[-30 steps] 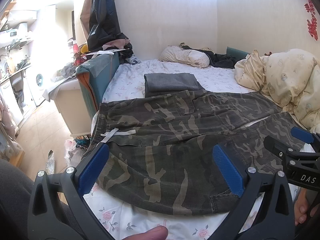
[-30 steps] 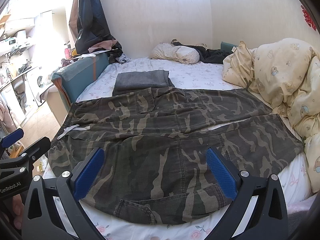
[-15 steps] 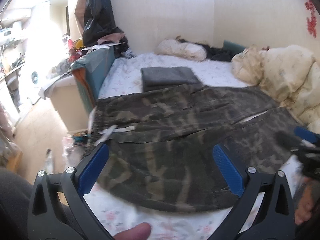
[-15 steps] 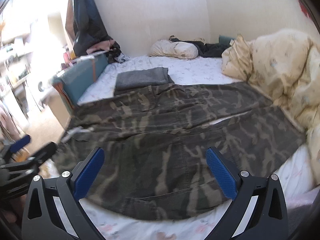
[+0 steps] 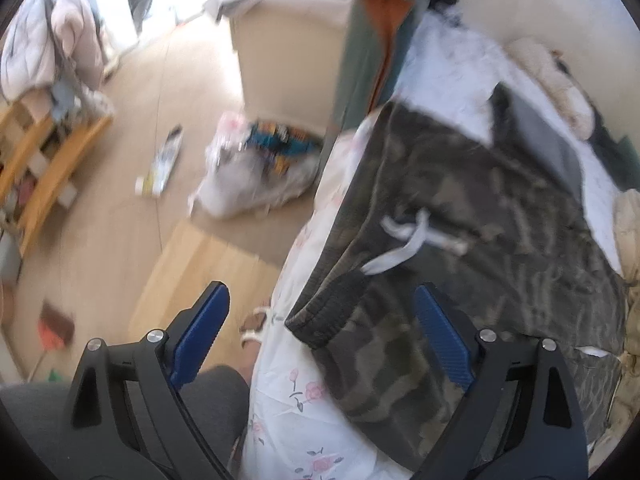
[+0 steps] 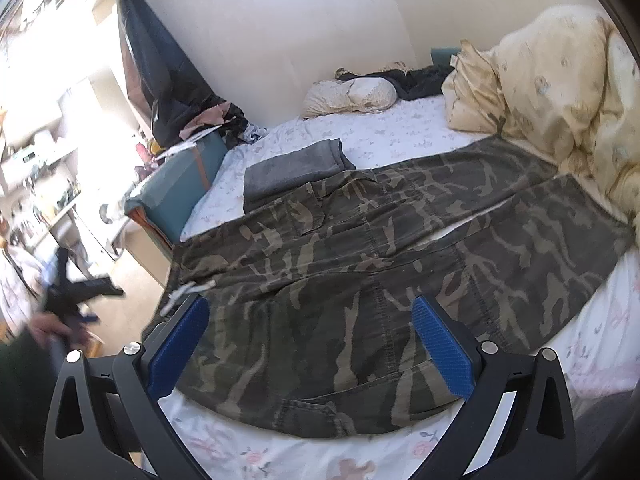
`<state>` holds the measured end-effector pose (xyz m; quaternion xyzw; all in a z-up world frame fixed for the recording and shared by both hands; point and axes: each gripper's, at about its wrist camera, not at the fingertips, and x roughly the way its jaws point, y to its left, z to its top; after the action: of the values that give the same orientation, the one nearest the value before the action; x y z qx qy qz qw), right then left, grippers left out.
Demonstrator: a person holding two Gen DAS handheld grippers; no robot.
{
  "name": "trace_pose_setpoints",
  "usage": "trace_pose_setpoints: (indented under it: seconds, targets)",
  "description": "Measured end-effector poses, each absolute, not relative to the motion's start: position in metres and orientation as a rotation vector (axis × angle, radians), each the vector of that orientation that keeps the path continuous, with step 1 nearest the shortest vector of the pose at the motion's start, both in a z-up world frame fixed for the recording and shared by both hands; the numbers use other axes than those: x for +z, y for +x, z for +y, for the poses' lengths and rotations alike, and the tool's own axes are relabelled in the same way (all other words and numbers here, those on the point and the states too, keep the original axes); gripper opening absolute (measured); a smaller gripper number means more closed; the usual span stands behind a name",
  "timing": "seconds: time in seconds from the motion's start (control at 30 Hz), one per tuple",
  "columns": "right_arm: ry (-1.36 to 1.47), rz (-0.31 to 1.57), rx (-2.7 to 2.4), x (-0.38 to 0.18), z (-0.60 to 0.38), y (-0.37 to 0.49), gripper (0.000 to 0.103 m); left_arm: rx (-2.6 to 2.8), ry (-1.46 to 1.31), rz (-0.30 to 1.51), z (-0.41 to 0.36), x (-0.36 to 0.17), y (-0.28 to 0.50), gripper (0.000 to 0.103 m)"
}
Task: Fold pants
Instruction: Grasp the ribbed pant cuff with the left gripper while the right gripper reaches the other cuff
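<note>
I see the camouflage pants (image 6: pixel 360 264) spread flat across the bed (image 6: pixel 400 136), unfolded, both legs side by side running toward the quilt side. The ribbed waistband (image 5: pixel 332 292) sits at the bed's edge, its white drawstring (image 5: pixel 404 248) lying loose on the fabric.

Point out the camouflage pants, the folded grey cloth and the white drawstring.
camouflage pants (image 6: pixel 360 280): right wrist view, on the seat area.
folded grey cloth (image 6: pixel 292 170): right wrist view, on its top face.
white drawstring (image 5: pixel 404 254): left wrist view, on the loose end by the waistband.
</note>
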<state>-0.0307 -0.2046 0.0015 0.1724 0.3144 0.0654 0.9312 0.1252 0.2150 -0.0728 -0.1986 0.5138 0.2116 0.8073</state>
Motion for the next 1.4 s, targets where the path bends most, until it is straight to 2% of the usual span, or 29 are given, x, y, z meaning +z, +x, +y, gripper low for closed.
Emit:
trace_pose_setpoints:
  seconds: [0.07, 0.13, 0.2, 0.3, 0.33, 0.37, 0.4, 0.43, 0.47, 0.53, 0.67, 0.8, 0.97, 1.03, 1.1, 1.23, 1.4]
  targets:
    - [0.370, 0.650, 0.141, 0.001, -0.207, -0.030, 0.103, 0.454, -0.442, 1.161, 0.214, -0.100, 0.127, 0.082]
    - [0.378, 0.663, 0.147, -0.001, -0.208, -0.029, 0.103, 0.459, -0.519, 1.233, 0.211, -0.131, 0.123, 0.070]
    - [0.406, 0.676, 0.166, -0.003, -0.210, -0.027, 0.103, 0.466, -0.617, 1.259, 0.206, -0.152, 0.117, 0.065]
    - [0.478, 0.674, 0.187, -0.004, -0.218, -0.025, 0.103, 0.455, -0.565, 1.261, 0.197, -0.171, 0.122, 0.062]
    - [0.476, 0.675, 0.182, -0.005, -0.218, -0.024, 0.103, 0.439, -0.581, 1.255, 0.197, -0.175, 0.123, 0.054]
    - [0.478, 0.680, 0.174, -0.006, -0.219, -0.023, 0.103, 0.436, -0.598, 1.245, 0.198, -0.175, 0.124, 0.052]
    - [0.482, 0.688, 0.169, -0.007, -0.221, -0.022, 0.103, 0.453, -0.623, 1.226, 0.199, -0.171, 0.123, 0.045]
    - [0.487, 0.694, 0.163, -0.009, -0.222, -0.021, 0.103, 0.459, -0.636, 1.216, 0.198, -0.168, 0.124, 0.031]
    - [0.490, 0.698, 0.157, -0.010, -0.223, -0.020, 0.103, 0.452, -0.630, 1.207, 0.197, -0.163, 0.126, 0.029]
    - [0.495, 0.701, 0.143, -0.012, -0.225, -0.019, 0.103, 0.415, -0.579, 1.152, 0.190, -0.143, 0.127, 0.017]
    - [0.501, 0.714, 0.134, -0.015, -0.225, -0.014, 0.103, 0.337, -0.433, 1.024, 0.169, -0.093, 0.125, 0.015]
    - [0.556, 0.808, 0.158, -0.037, -0.229, -0.002, 0.103, 0.344, -0.433, 1.051, 0.169, -0.084, 0.128, 0.015]
    - [0.855, 1.215, 0.172, -0.136, -0.228, 0.002, 0.103, 0.402, -0.494, 1.108, 0.177, -0.100, 0.126, 0.015]
    - [0.931, 1.321, 0.099, -0.172, -0.229, -0.003, 0.103, 0.407, -0.519, 1.118, 0.180, -0.103, 0.125, 0.015]
    - [0.932, 1.326, 0.006, -0.185, -0.236, 0.000, 0.102, 0.403, -0.525, 1.123, 0.181, -0.103, 0.125, 0.015]
    - [0.952, 1.160, -0.275, -0.184, -0.285, 0.015, 0.102, 0.382, -0.512, 1.157, 0.183, -0.106, 0.131, 0.016]
    - [0.920, 1.065, -0.482, -0.186, -0.341, 0.039, 0.103, 0.385, -0.535, 1.163, 0.187, -0.110, 0.128, 0.016]
